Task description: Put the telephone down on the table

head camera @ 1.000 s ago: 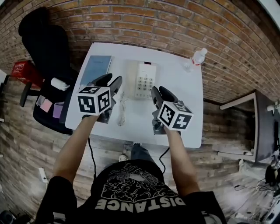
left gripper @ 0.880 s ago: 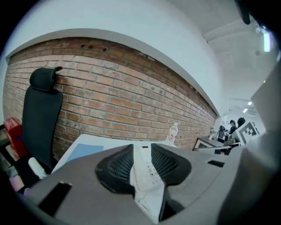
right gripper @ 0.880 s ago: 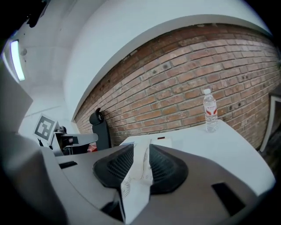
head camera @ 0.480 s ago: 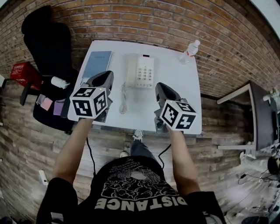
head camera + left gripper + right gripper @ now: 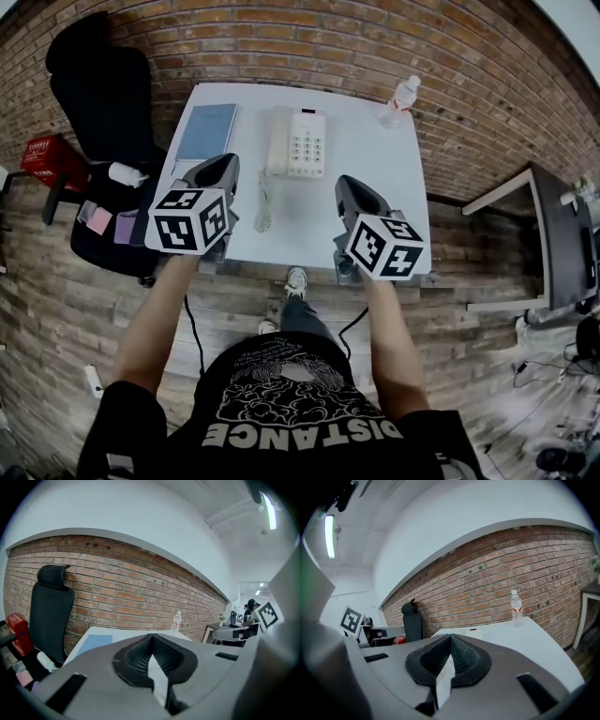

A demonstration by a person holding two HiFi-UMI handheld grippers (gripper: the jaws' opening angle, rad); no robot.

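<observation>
The white telephone (image 5: pixel 298 144) lies flat on the white table (image 5: pixel 375 202) towards the back, its handset along the left side and its coiled cord (image 5: pixel 262 202) trailing towards me. Neither gripper touches it. My left gripper (image 5: pixel 223 169) hovers over the table's front left, left of the cord, shut with nothing between its jaws. My right gripper (image 5: pixel 345 186) hovers over the front right, also shut and empty. In the left gripper view the jaws (image 5: pixel 150 639) meet at their tips. The right gripper view shows the pads (image 5: pixel 450 638) together, with the telephone (image 5: pixel 465 631) beyond them.
A blue notebook (image 5: pixel 206 131) lies at the table's back left, and a water bottle (image 5: pixel 401 95) stands at its back right corner. A black office chair (image 5: pixel 94 94) stands left of the table beside a red box (image 5: pixel 42 157). A brick wall runs behind.
Both grippers' jaws have closed from open to shut, with nothing in them. Both grippers have drawn back from the telephone towards the table's front edge.
</observation>
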